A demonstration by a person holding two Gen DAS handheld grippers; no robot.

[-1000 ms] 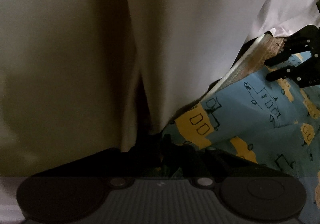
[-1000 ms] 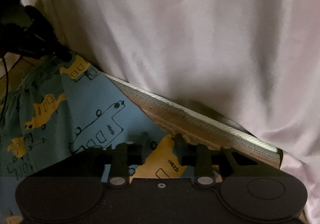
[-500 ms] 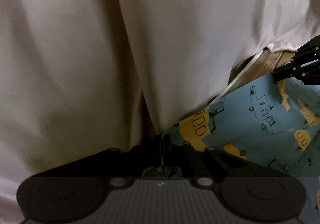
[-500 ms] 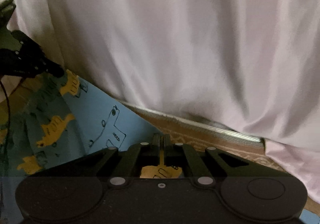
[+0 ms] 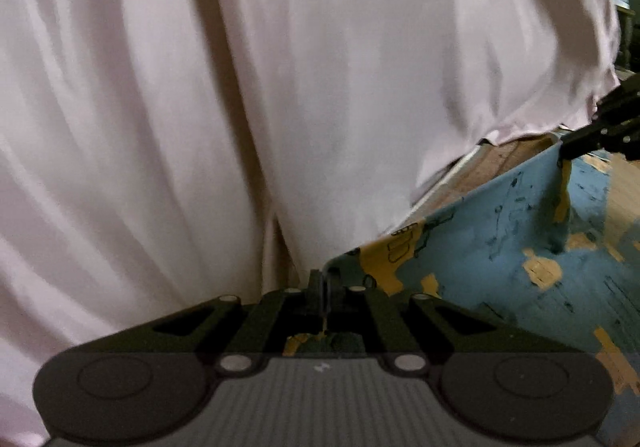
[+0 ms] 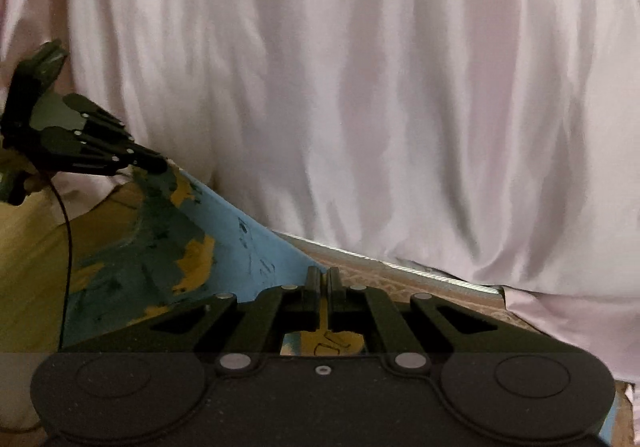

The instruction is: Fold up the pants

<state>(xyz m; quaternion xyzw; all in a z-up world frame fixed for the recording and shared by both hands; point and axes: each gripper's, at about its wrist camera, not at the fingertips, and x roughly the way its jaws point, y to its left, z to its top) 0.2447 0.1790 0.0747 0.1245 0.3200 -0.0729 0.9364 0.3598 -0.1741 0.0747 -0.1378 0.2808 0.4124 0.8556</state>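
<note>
Between your two grippers the pants [image 6: 224, 247] hang stretched in the air, left gripper [image 5: 319, 283] and right gripper [image 6: 322, 279] each clamped on an edge; both grasps look done, but no fold is laid yet.

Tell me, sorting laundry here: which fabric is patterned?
The blue pants with yellow vehicle prints, pinched by both hand-held grippers; the pale pink cloth behind is plain.

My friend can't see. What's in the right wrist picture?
The right hand-held gripper is shut on blue pants with yellow drawings. The left hand-held gripper pinches their far edge, and a white cloth hangs behind.
</note>
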